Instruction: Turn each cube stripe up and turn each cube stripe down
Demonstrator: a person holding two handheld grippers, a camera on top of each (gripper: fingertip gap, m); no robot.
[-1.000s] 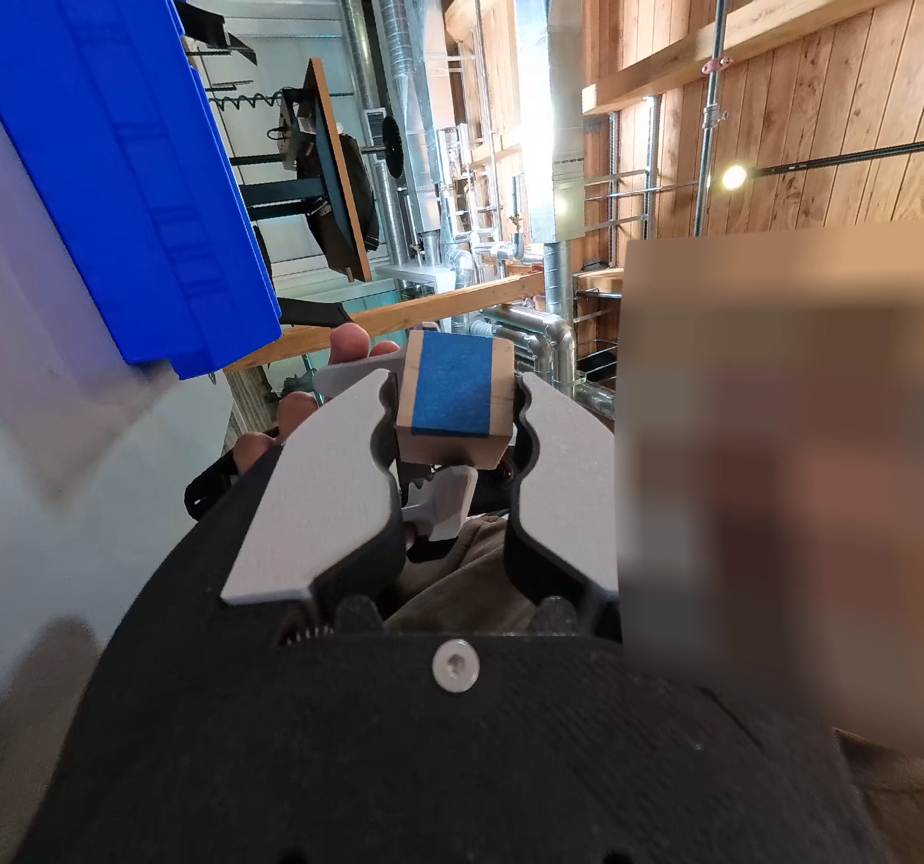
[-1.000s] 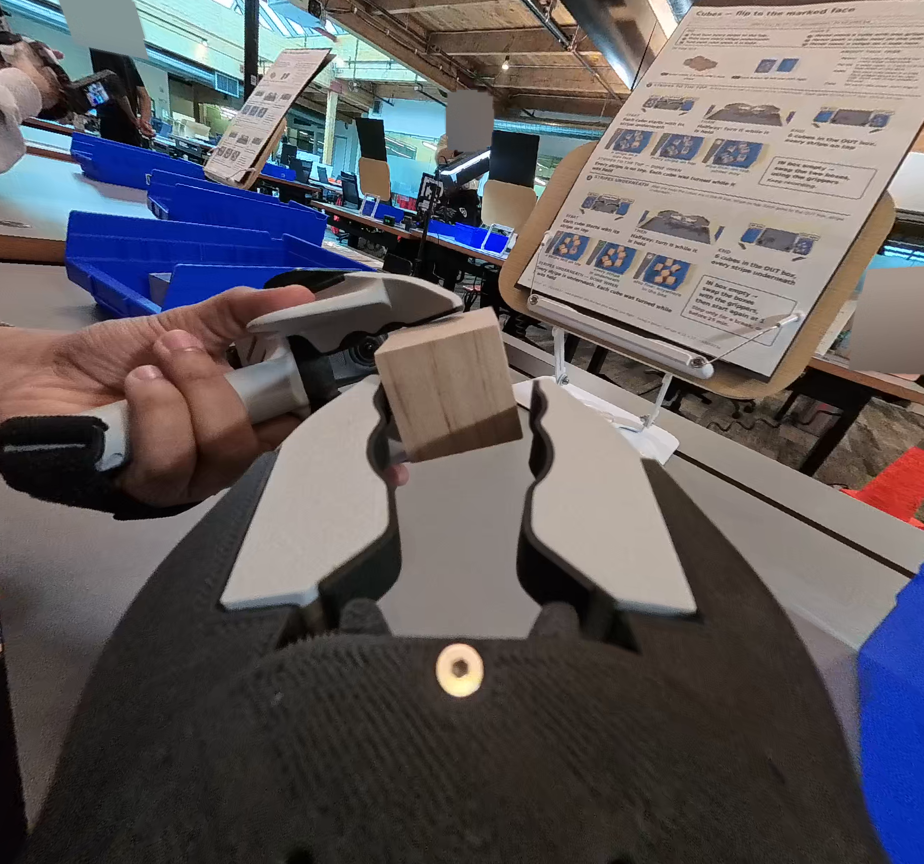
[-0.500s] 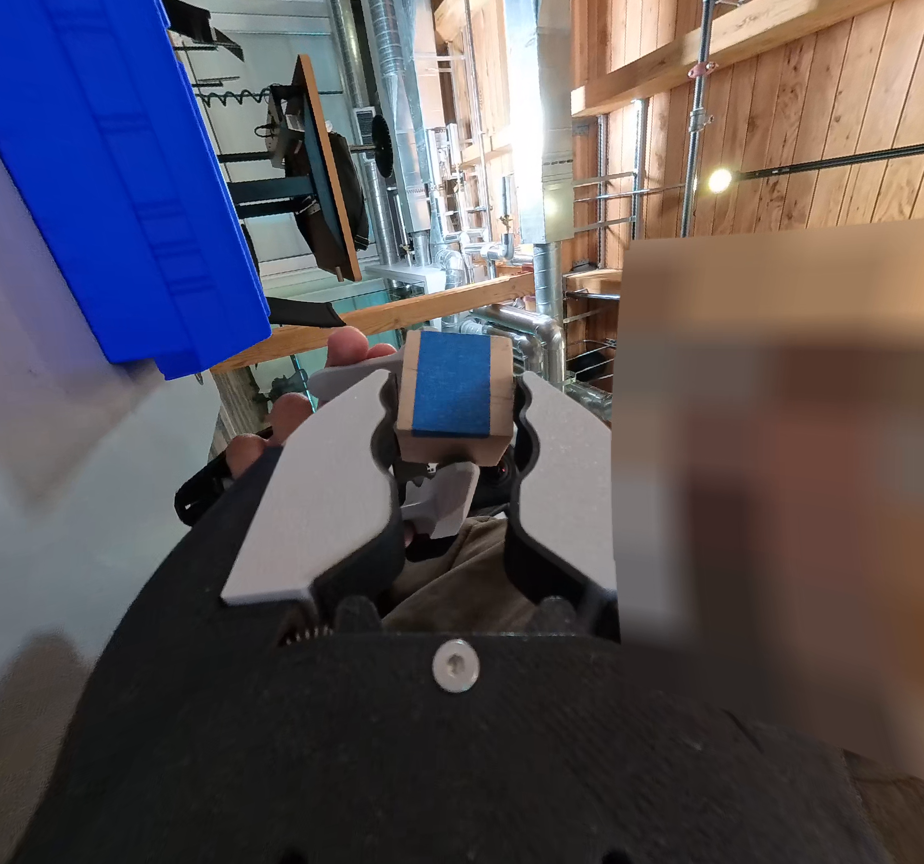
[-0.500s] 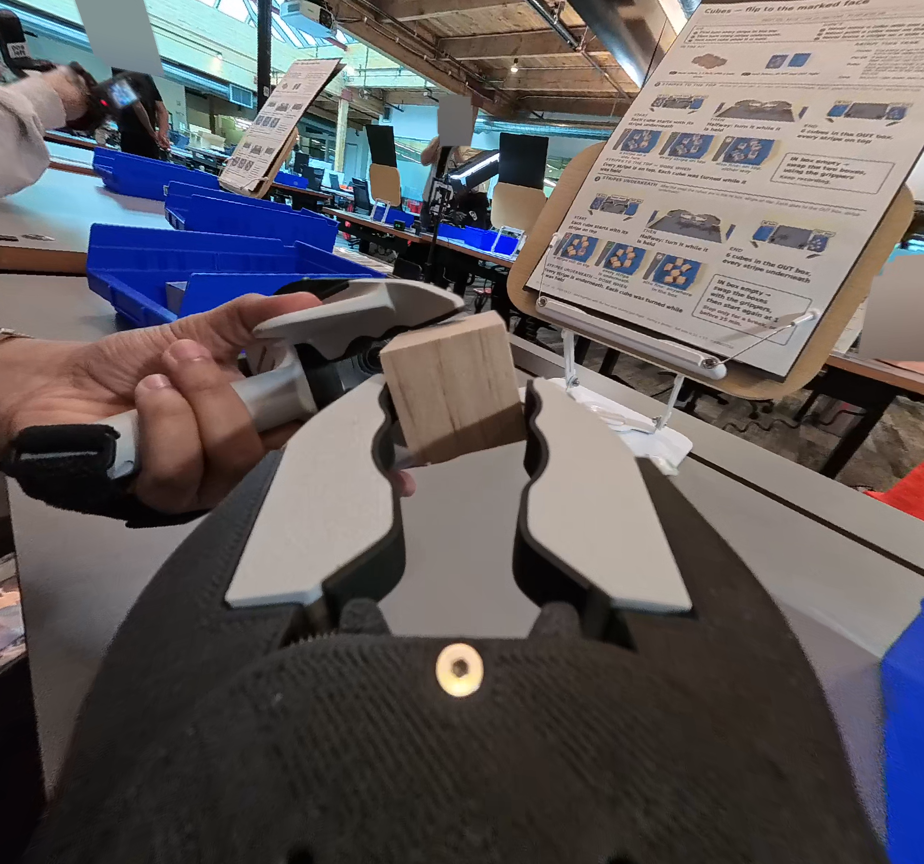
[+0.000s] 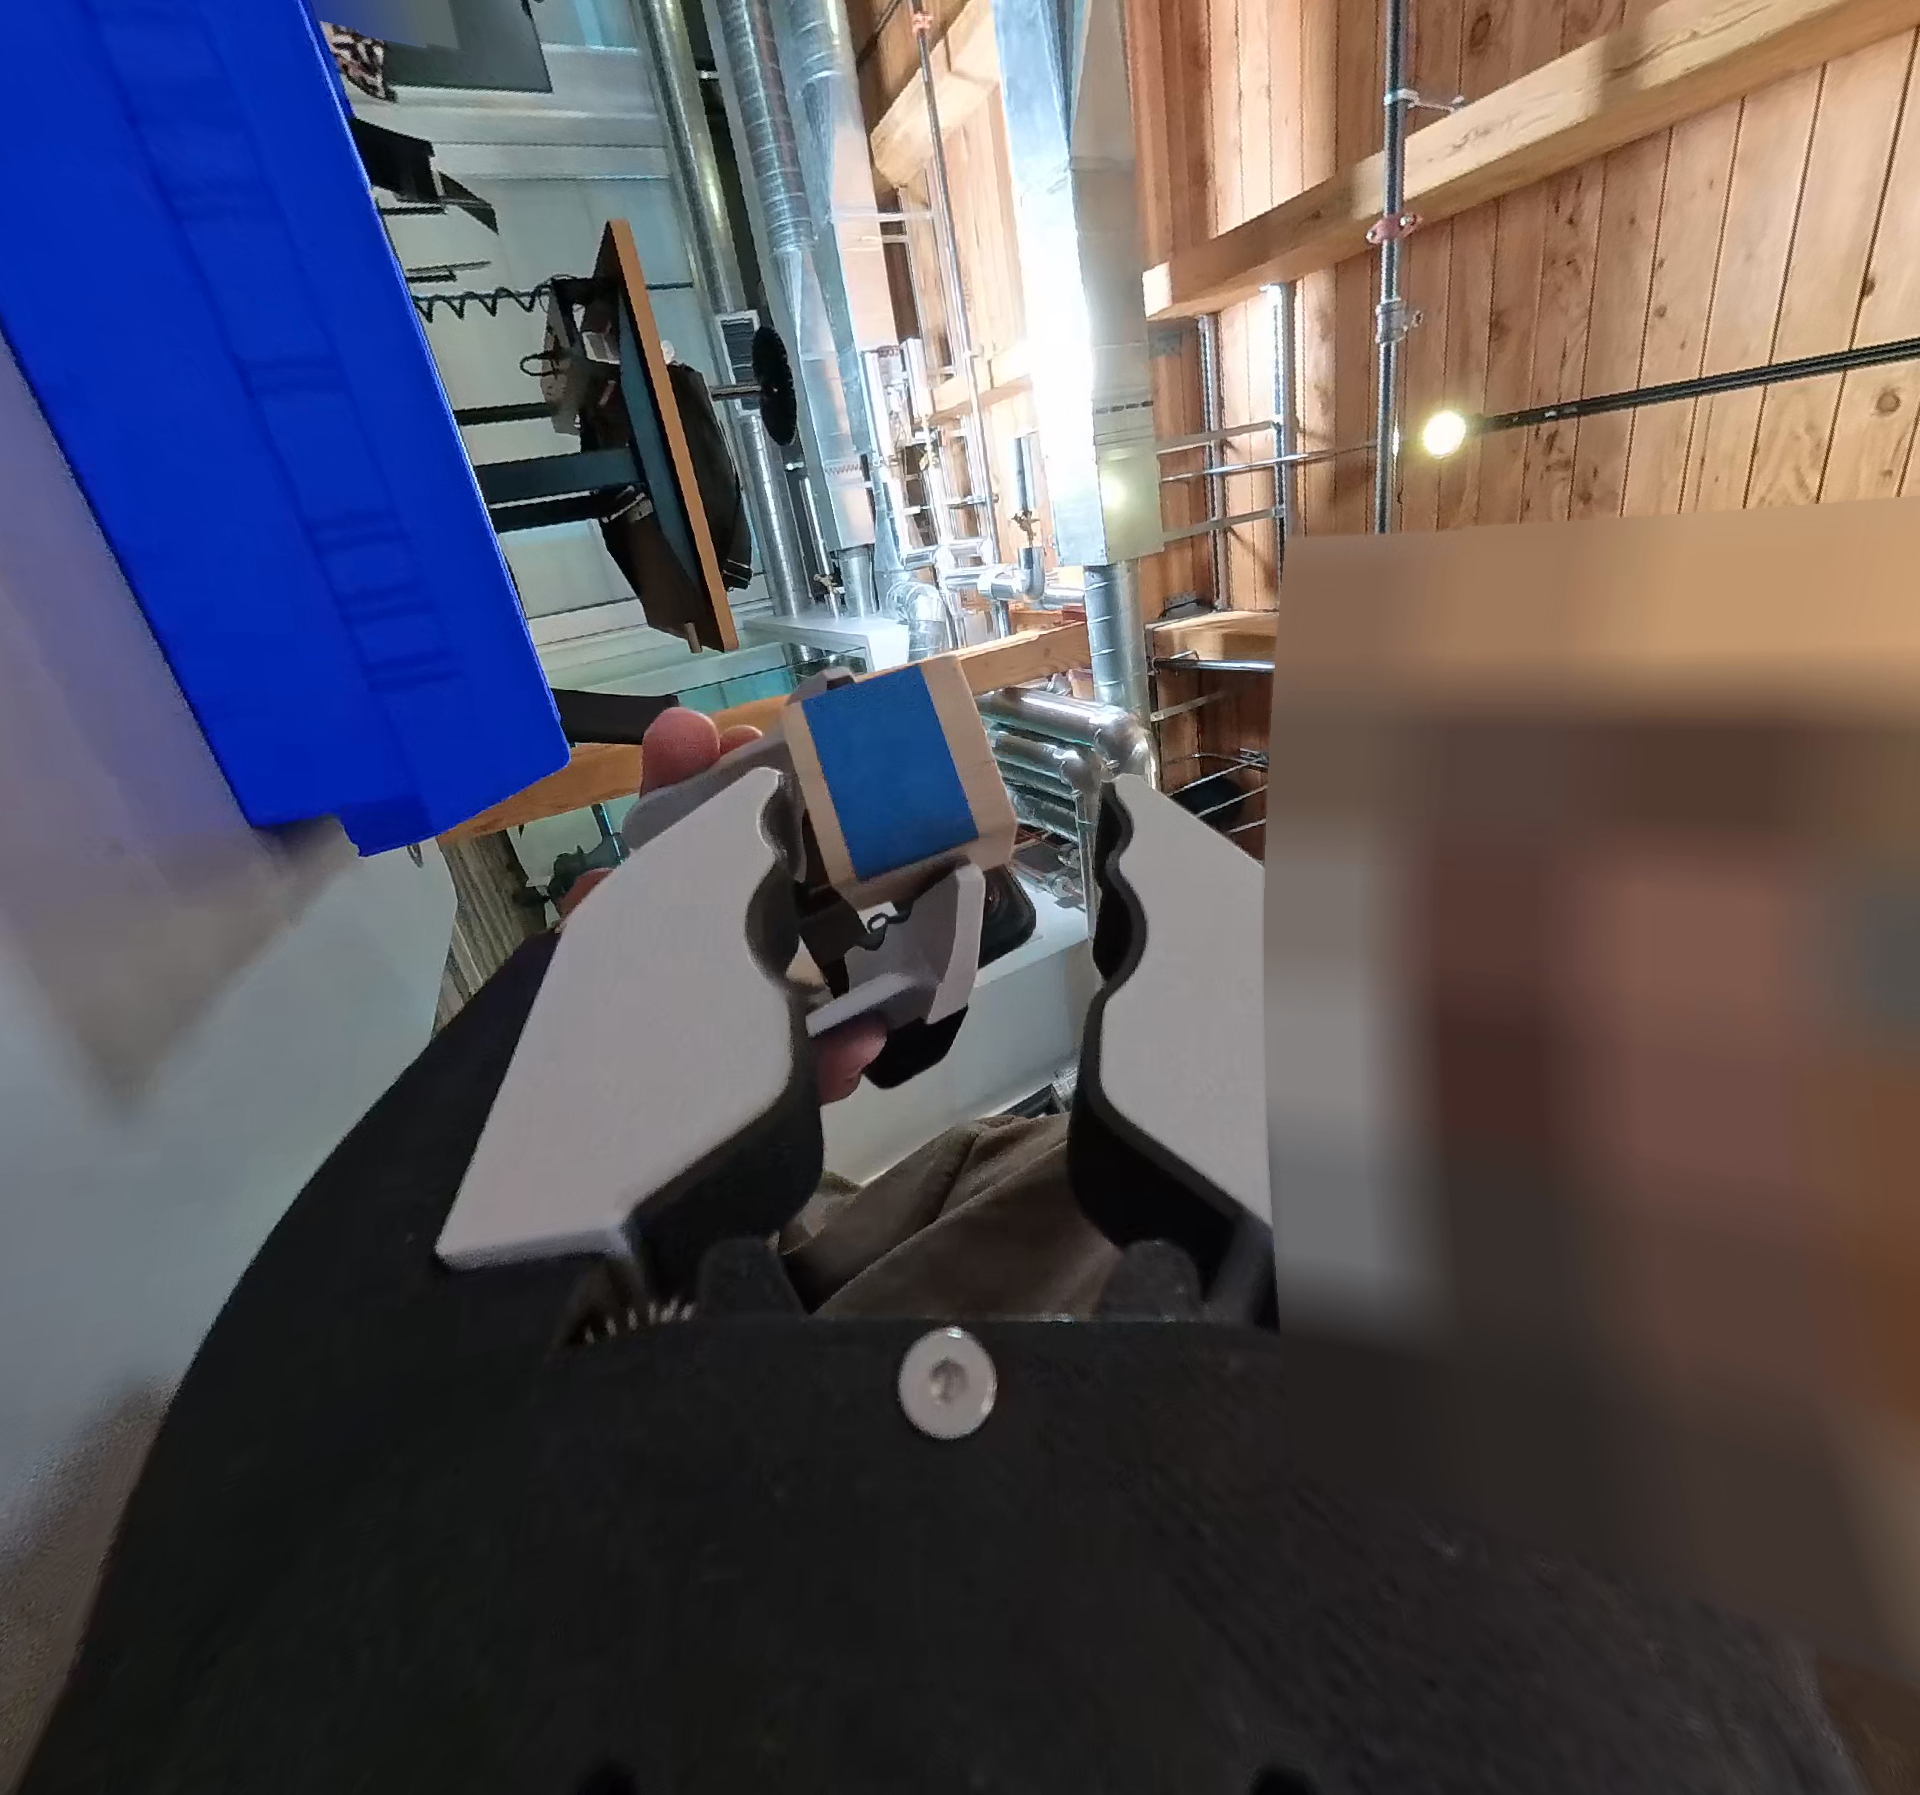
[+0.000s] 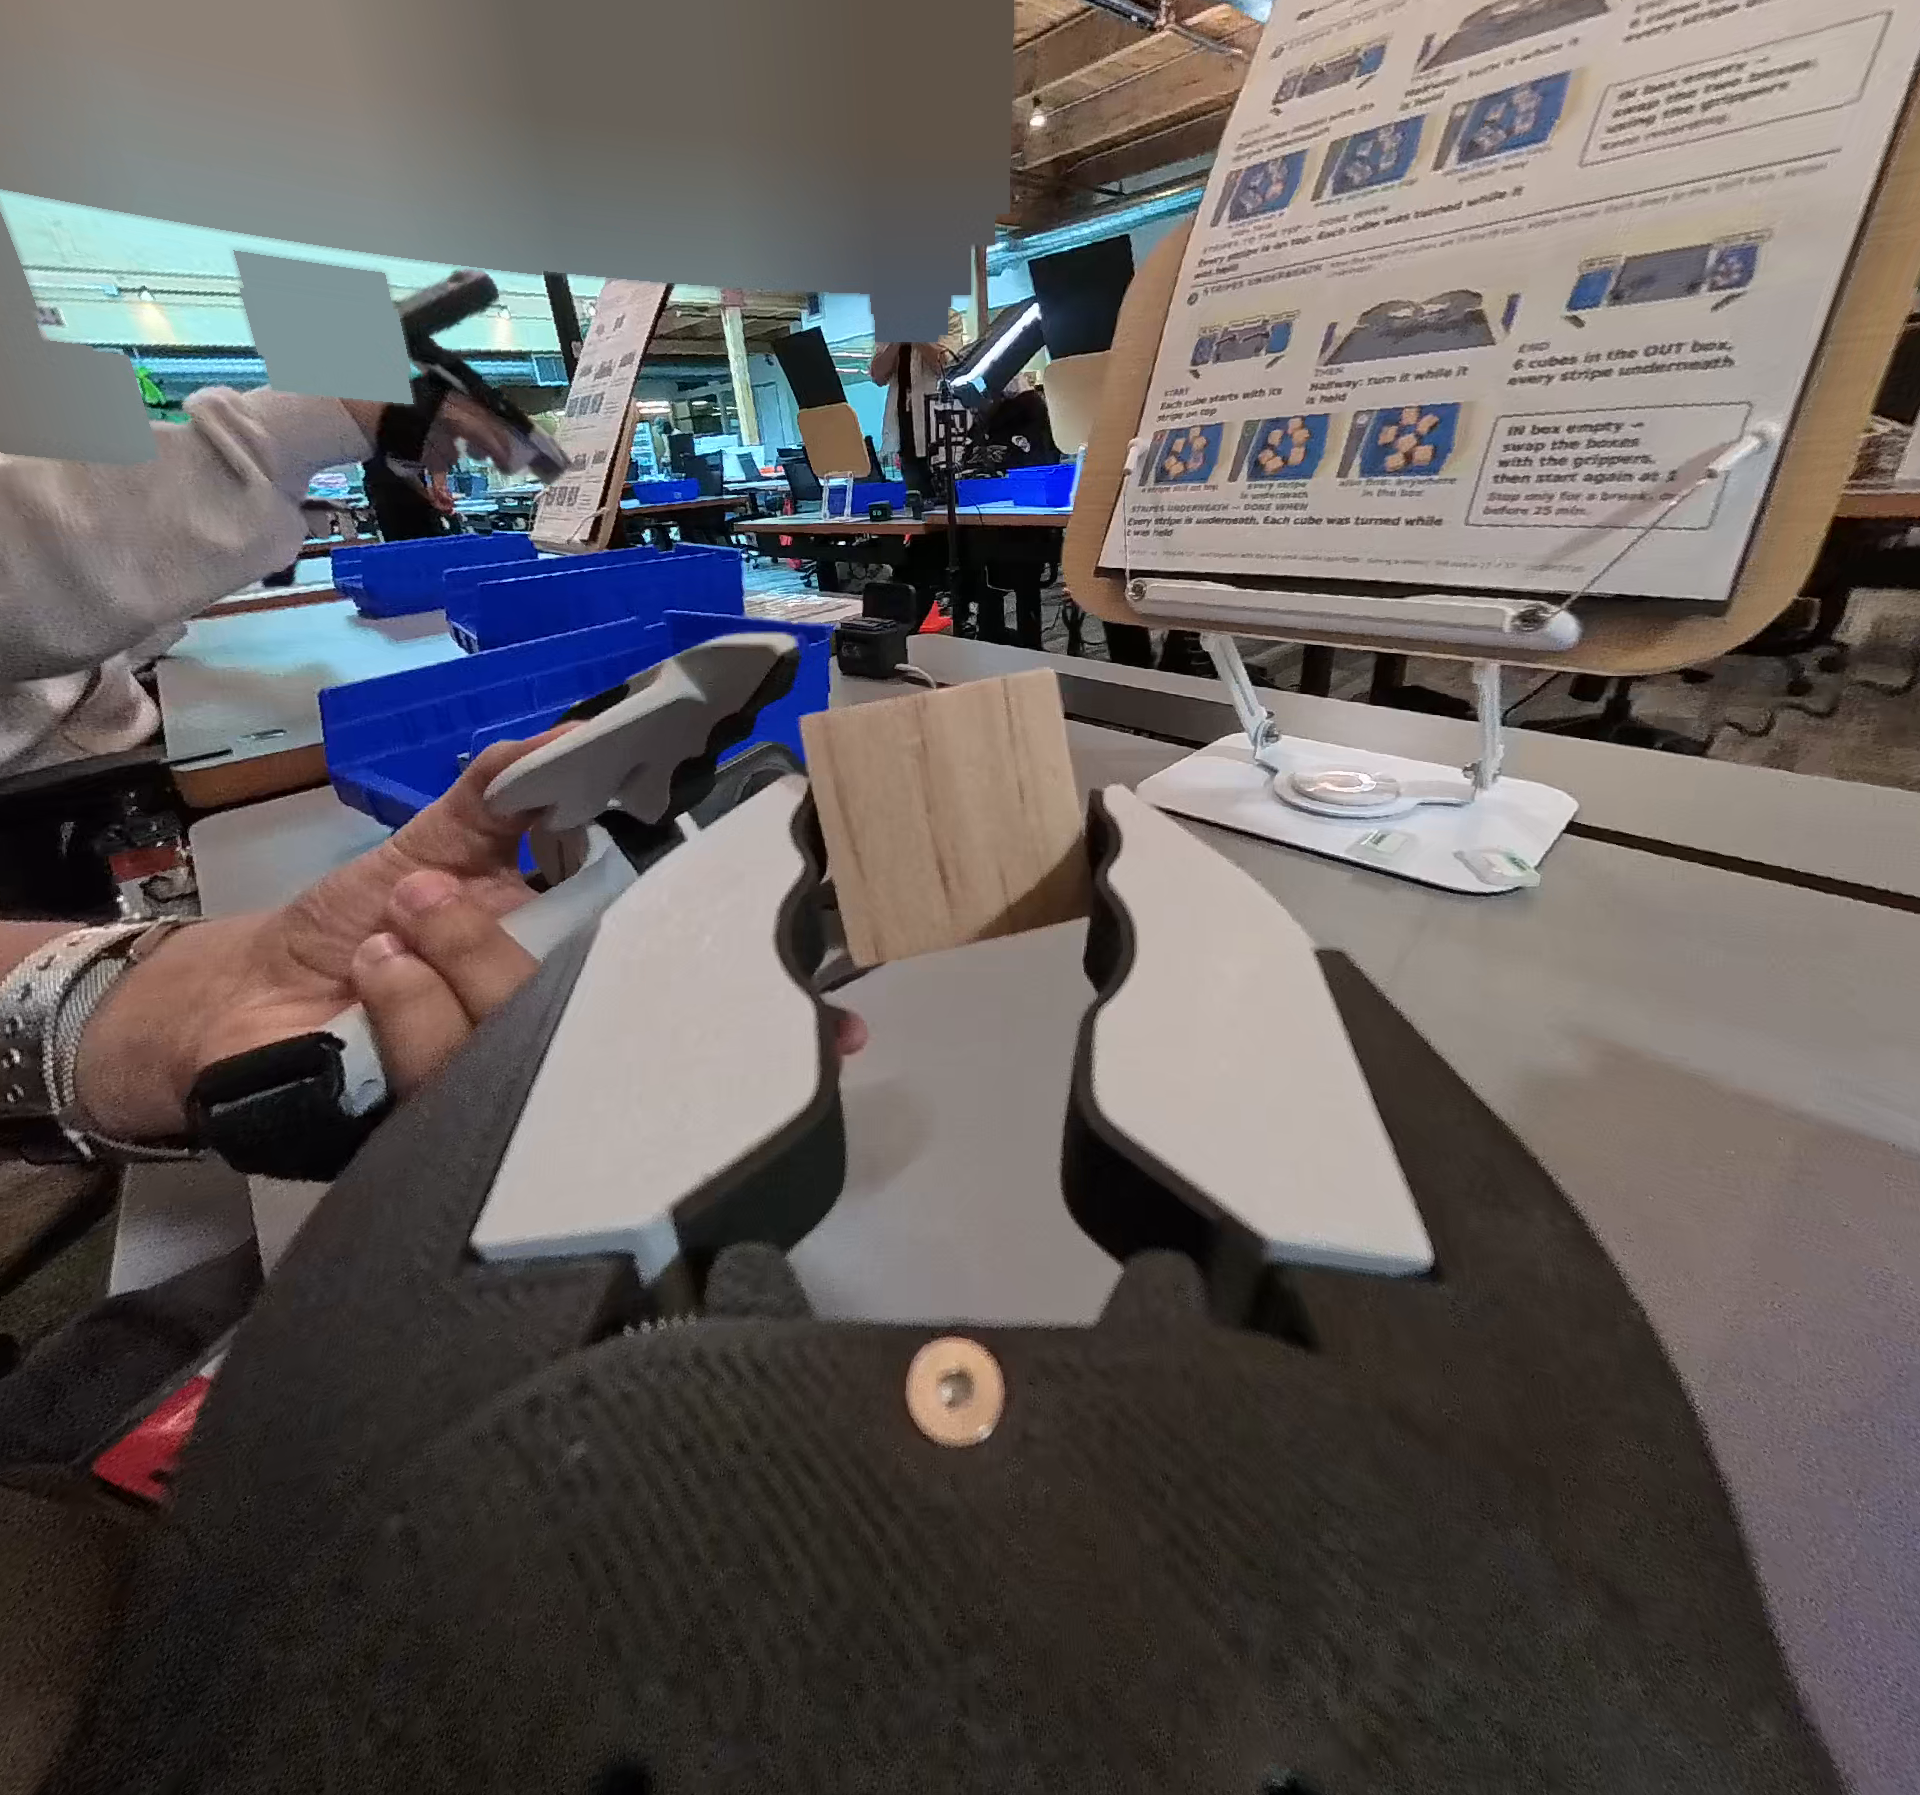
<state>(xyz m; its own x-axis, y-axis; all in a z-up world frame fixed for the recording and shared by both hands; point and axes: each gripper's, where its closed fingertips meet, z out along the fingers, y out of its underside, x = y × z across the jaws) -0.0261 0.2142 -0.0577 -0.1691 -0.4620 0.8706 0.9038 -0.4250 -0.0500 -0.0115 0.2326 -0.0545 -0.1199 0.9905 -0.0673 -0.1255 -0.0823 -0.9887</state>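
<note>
Wooden cube (image 6: 940,815) now w/ right claw (image 6: 951,857) only.

Wooden cube (image 5: 900,785), blue stripe showing, held aloft, tilted.

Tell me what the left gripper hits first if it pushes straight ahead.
The cube, blue stripe facing it, held in the right gripper just beyond the left gripper and its open fingertips. How far off is hard to judge.
</note>
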